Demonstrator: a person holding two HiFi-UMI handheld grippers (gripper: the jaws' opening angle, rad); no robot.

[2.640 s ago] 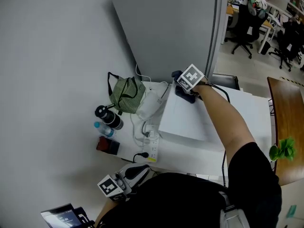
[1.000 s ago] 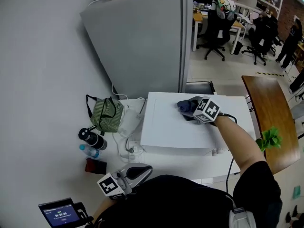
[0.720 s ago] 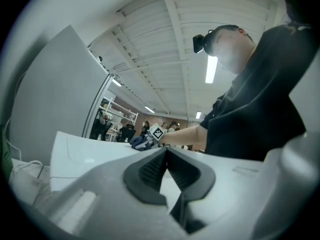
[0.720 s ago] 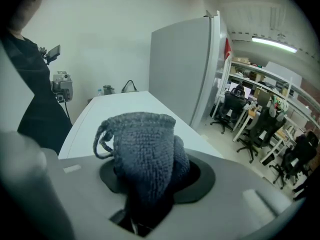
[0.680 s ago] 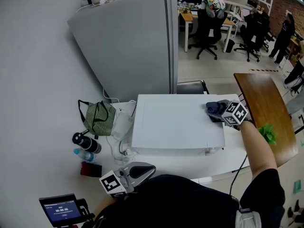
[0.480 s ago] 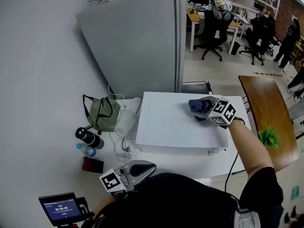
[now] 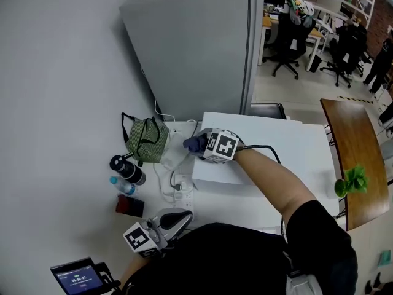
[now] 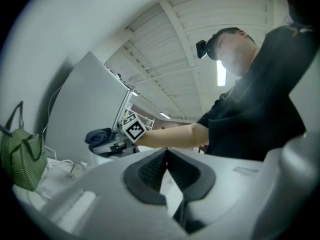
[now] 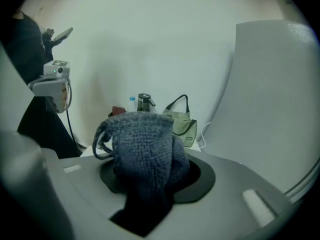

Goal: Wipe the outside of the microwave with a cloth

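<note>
The white microwave (image 7: 279, 145) stands on a white table. My right gripper (image 7: 199, 145) is at the left edge of its top, shut on a dark blue cloth (image 7: 193, 142). In the right gripper view the cloth (image 9: 142, 151) bulges up between the jaws and hides the fingertips. From the left gripper view the same cloth (image 8: 99, 136) shows beside the marker cube (image 8: 133, 129), at the end of a bare forearm. My left gripper (image 7: 183, 216) hangs low near the person's body, off the table, jaws shut on nothing (image 8: 166, 152).
A tall grey cabinet (image 7: 202, 48) stands behind the microwave. Left of the microwave lie a green striped bag (image 7: 146, 139), a black flask (image 7: 127, 169), a water bottle (image 7: 120, 185), a red box (image 7: 129, 206), and a power strip (image 7: 183, 195) with white cables. A wooden table (image 7: 359, 146) is at the right.
My right gripper has swept the cloth from the right part of the microwave's top across to its left edge. The left gripper has stayed low and shut.
</note>
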